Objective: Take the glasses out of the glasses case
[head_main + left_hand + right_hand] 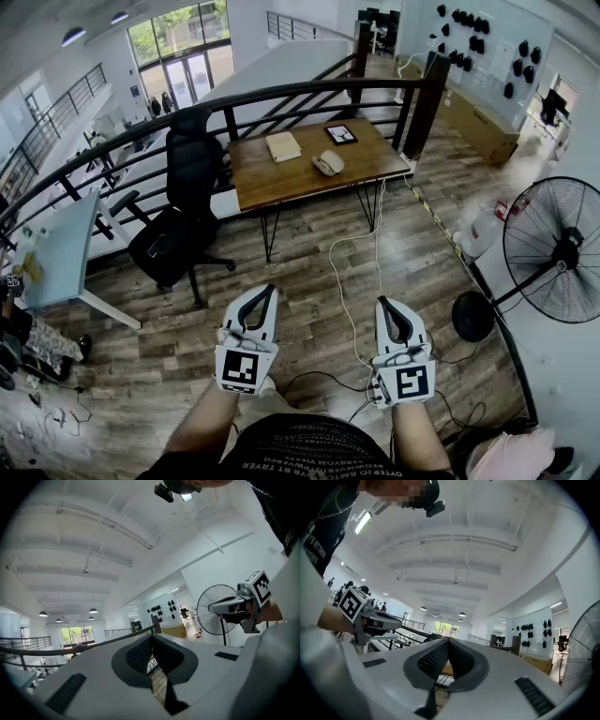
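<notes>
— So, where is the case right now?

— Well away from me. The glasses case point(328, 163) sits on the wooden tabletop point(281, 183), toward its right end. It lies to the right of a tan notebook point(283, 145) and just in front of a dark tablet point(340, 134). It looks closed, though it is too small in the head view for me to be sure, and I see no glasses.

— And your tongs?

— Both clenched on nothing. The left tongs point(264, 290) have their pads pressed together at the tips, with only floor showing beneath them. The right tongs point(386, 302) are the same. I judge they are shut and idle simply because nothing is within reach.

— How are the arms set?

— Both forearms are tucked in front of my body. The tongs are level, side by side and apart, pointing across the bare wooden floor point(309, 272) toward the tabletop.

— So the task?

— Not started, I'd say. I would have to walk up to the tabletop, keeping clear of the office chair point(183, 225) on the left, before either tongs could open on the case.
</notes>
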{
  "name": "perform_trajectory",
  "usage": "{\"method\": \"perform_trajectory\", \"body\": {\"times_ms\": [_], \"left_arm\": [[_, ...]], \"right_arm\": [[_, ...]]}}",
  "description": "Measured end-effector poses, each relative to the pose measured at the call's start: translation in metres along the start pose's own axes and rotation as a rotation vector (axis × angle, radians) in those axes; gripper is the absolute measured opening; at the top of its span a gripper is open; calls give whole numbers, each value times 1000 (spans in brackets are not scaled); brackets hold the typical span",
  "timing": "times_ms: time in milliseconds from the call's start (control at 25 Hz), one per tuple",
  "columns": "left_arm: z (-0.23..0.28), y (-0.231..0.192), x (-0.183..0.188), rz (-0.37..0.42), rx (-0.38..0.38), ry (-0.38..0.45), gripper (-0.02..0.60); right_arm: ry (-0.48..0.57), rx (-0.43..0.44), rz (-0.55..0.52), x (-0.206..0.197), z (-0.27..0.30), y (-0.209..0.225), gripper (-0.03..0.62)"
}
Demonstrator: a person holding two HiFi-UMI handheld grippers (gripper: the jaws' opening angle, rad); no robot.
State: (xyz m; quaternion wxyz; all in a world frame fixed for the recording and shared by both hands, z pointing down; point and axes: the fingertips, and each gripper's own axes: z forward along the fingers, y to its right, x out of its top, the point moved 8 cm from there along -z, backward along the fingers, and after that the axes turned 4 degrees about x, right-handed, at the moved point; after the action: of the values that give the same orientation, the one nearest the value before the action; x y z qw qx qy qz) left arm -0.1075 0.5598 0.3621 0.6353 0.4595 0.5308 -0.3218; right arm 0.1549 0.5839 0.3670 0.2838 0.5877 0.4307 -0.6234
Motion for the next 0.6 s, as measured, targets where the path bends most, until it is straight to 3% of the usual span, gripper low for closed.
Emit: {"method": "perform_trajectory", "body": {"times_ms": [360, 600], "left_arm": [[3, 6, 10, 11, -9, -2, 26], [20, -7, -3, -11, -27, -12, 26]], "right_arm": [[-4, 17, 30, -1, -10, 7, 8], [-6, 20, 42, -7, 9, 3, 8]]}}
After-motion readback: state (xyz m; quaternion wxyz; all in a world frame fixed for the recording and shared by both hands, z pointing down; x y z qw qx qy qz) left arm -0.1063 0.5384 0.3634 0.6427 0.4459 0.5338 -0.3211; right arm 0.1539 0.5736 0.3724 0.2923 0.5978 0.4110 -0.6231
